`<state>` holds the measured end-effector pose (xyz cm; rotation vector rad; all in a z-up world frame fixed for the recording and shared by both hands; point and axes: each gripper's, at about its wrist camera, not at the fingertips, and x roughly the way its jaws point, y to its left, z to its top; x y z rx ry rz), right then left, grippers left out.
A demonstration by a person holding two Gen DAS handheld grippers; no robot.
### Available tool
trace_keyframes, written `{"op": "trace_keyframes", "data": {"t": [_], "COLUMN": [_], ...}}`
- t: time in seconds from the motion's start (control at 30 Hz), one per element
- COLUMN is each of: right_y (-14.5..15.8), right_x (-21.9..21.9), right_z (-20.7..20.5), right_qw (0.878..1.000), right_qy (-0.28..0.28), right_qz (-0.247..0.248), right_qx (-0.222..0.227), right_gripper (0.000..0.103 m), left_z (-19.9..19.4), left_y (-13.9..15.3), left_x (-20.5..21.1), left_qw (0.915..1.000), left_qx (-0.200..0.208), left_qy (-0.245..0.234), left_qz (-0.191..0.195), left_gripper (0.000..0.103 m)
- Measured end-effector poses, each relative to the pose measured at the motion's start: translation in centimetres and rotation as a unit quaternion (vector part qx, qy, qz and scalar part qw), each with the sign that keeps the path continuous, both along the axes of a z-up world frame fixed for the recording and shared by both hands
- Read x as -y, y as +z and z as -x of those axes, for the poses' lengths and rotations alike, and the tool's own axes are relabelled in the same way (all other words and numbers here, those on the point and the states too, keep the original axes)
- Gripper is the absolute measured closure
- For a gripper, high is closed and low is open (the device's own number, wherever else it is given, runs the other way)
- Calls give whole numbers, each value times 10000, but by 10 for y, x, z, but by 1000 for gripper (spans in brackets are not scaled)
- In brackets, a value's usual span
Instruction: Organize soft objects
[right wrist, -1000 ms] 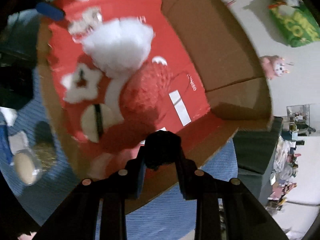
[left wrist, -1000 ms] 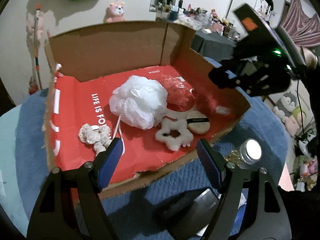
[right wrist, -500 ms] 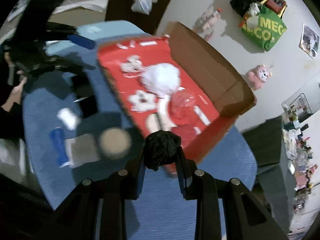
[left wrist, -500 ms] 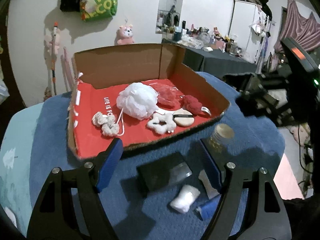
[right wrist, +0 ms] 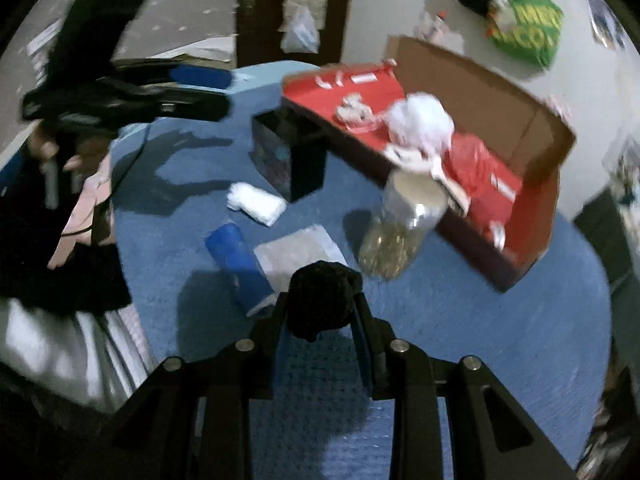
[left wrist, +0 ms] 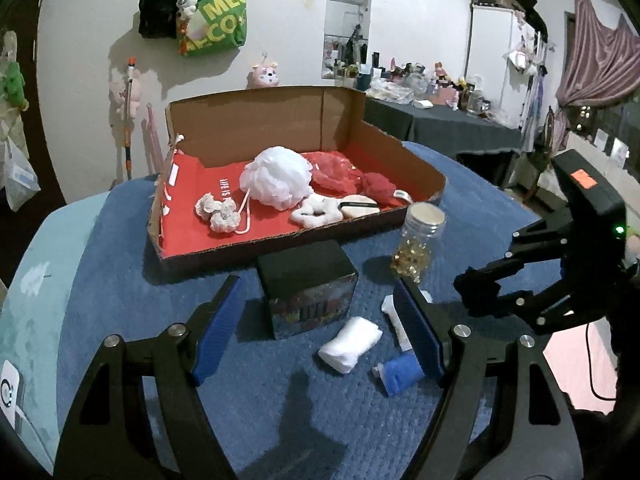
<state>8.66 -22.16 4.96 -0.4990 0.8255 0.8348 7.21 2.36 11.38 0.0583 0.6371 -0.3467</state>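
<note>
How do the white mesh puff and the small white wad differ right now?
The puff lies inside the cardboard box; the wad lies outside it on the blue cover. The puff is round, ruffled and has a cord; the wad is flatter, oblong and plainly smaller. Both are white, and neither gripper touches them.

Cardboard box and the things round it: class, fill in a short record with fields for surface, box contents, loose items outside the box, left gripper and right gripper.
surface: blue cloth
box: cardboard box, red lining, open top
box contents: white bath pouf, red pouf, white scrunchie, cream knitted piece
loose items: black box, glass jar, white pad, blue tube
left gripper: open, empty
right gripper: shut on black fluffy ball
</note>
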Motion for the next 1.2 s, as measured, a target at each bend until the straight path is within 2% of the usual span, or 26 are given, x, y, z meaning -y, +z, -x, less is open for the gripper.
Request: {"op": "trace_keyframes", "data": {"t": [0.23,0.37,0.43,0.47,0.6,0.67,0.87,0.97,1.03,1.1,1.17,1.2], "right_y": [-22,-27,-27,-27,-24,-20,1,14,22,27,29,29], "right_x": [-1,-1,1,1,1,2,6,11,15,18,19,20], "right_z": [-12,-14,-13,-12,-7,-4,8,15,22,27,34,36], "right_qw": [9987,9980,9974,9974,9973,9971,9939,9887,9839,9787,9723,9692], "right_qy": [-377,-509,-565,-594,-618,-653,-848,-1110,-1361,-1591,-1892,-2009], "right_qz": [-98,-93,-155,-164,-239,-296,-707,-997,-1136,-1264,-1286,-1320], "right_qx": [-314,-377,-409,-386,-317,-249,-17,115,241,304,468,531], "right_gripper": [70,65,49,46,42,38,24,17,8,4,4,1], "left_z": [3,4,6,7,15,22,51,66,76,84,92,95], "left_y": [-5,-4,-1,1,13,21,46,55,56,55,51,48], "left_x": [-2,-3,-3,-3,-2,-2,0,3,4,4,4,5], "left_qw": [9999,9999,9998,9998,9996,9995,9986,9981,9979,9978,9979,9978], "left_qx": [-10,-2,12,25,124,161,360,419,378,264,234,233], "left_qy": [123,156,176,182,220,249,356,420,504,594,601,612], "left_qz": [-86,-71,-75,-86,-96,-88,-133,-174,-141,-97,-59,-55], "left_gripper": [27,27,27,27,27,21,15,12,12,11,5,4]}}
